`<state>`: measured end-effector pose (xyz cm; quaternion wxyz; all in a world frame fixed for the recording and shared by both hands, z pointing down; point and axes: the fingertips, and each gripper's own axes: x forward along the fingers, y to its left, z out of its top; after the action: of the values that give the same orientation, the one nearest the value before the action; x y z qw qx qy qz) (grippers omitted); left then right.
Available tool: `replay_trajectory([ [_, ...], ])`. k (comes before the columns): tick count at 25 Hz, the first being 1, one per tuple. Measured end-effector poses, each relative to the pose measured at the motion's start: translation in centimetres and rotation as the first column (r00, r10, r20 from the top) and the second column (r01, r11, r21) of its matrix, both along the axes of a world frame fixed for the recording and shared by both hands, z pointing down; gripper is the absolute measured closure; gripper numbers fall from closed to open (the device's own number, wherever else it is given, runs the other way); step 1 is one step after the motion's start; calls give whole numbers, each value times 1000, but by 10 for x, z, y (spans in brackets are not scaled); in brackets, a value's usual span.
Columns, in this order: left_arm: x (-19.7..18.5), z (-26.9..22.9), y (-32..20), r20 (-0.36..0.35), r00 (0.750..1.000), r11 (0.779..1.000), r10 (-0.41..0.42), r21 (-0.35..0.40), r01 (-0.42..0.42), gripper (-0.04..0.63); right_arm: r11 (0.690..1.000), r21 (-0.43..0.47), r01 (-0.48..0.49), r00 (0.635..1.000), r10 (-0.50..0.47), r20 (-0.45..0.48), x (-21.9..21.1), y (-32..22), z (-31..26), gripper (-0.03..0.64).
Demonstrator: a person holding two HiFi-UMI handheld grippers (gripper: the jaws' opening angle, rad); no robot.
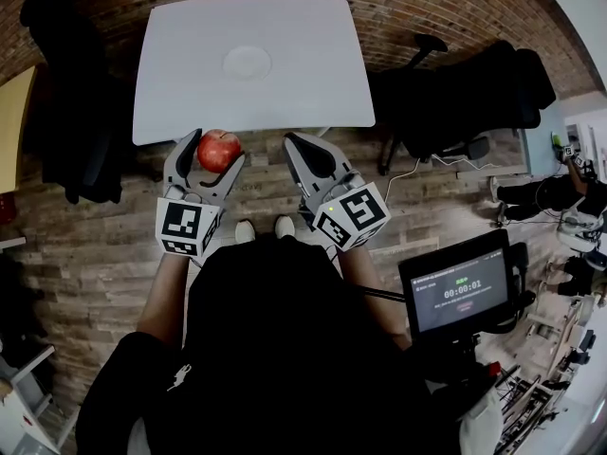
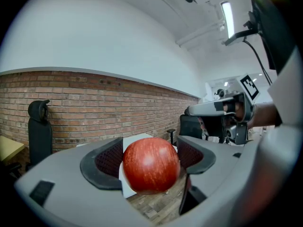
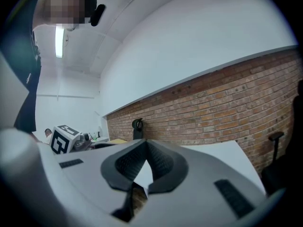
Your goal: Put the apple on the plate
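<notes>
Person (image 1: 275, 349): a dark-clothed body fills the near part of the head view and hides the floor under it.
Plate (image 1: 248, 62): white on the white table (image 1: 313, 83), far centre, only a faint outline.
Apple (image 1: 219, 150): red and round with no long axis; stem end cannot be made out; in the air just near of the table's near edge.
Left gripper (image 1: 207, 154): jaws wide, pads pressing the apple's two sides.
Right gripper (image 1: 296, 142): jaws closed tip to tip, to the right.

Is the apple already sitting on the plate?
No, the apple is clamped in the left hand-held gripper, short of the table where the empty plate sits.
</notes>
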<state>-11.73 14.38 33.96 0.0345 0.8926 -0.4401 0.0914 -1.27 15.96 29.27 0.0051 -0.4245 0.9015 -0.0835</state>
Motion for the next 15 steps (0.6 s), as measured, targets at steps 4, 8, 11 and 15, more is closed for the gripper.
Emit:
replay_trajectory([
  [4, 0, 0, -3, 4, 1000, 1000, 9, -1, -9, 236, 1000, -5, 0, 1000, 0, 1, -2, -2, -2, 614],
  [8, -4, 1, -3, 10, 1000, 1000, 12, -15, -12, 236, 1000, -11, -4, 1000, 4, 2, -4, -2, -2, 614],
  [11, -5, 1, -5, 7, 1000, 1000, 14, -7, -14, 236, 1000, -13, -9, 1000, 9, -1, -5, -2, -1, 614],
  [15, -6, 3, -6, 5, 1000, 1000, 21, -17, -21, 235, 1000, -19, -15, 1000, 15, -3, -6, -4, -1, 614],
])
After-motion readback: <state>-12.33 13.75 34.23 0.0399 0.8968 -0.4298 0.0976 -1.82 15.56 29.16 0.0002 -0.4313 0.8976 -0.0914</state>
